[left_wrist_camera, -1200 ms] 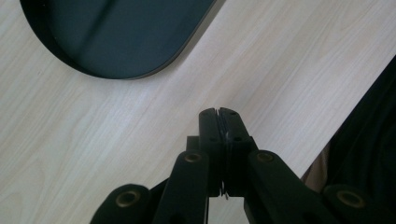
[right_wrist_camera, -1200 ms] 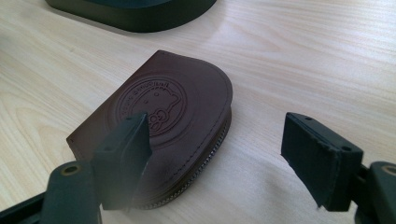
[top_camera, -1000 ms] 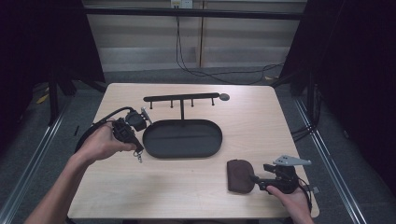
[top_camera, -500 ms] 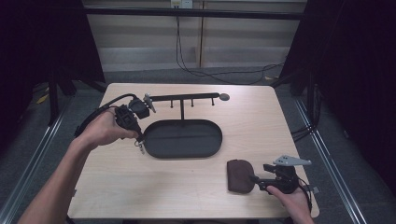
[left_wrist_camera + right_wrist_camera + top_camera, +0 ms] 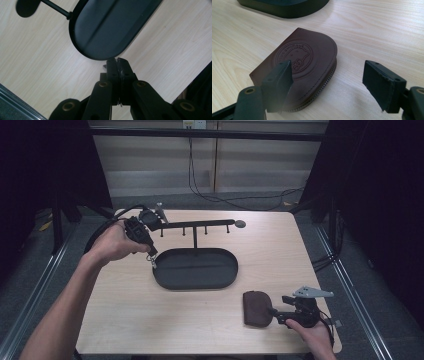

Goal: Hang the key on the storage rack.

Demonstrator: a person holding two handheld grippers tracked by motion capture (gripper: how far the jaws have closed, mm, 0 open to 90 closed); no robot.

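My left gripper (image 5: 150,254) hangs over the left rim of the black oval tray (image 5: 195,269). Its jaws are shut on a small metal piece (image 5: 152,262) that dangles below the tips. In the left gripper view the shut gripper (image 5: 117,62) points down at the tray's rim (image 5: 82,51), with a sliver of the metal piece (image 5: 105,66) beside the tips. A brown leather pouch (image 5: 256,308) lies near the front right. My right gripper (image 5: 274,312) rests open beside it. Seen from the right gripper (image 5: 329,72), one jaw overlaps the embossed pouch (image 5: 307,62) and the other stands off to its right.
A black hook rail (image 5: 200,225) on a thin post rises from the tray, with several pegs and a round knob (image 5: 240,224) at its right end. The light wooden table (image 5: 280,255) ends close in front of the right hand. Cables trail on the floor behind.
The left hand has lifted and moved away from me, from beside the tray's left end towards the left end of the hook rail. The right hand and the pouch have kept still.
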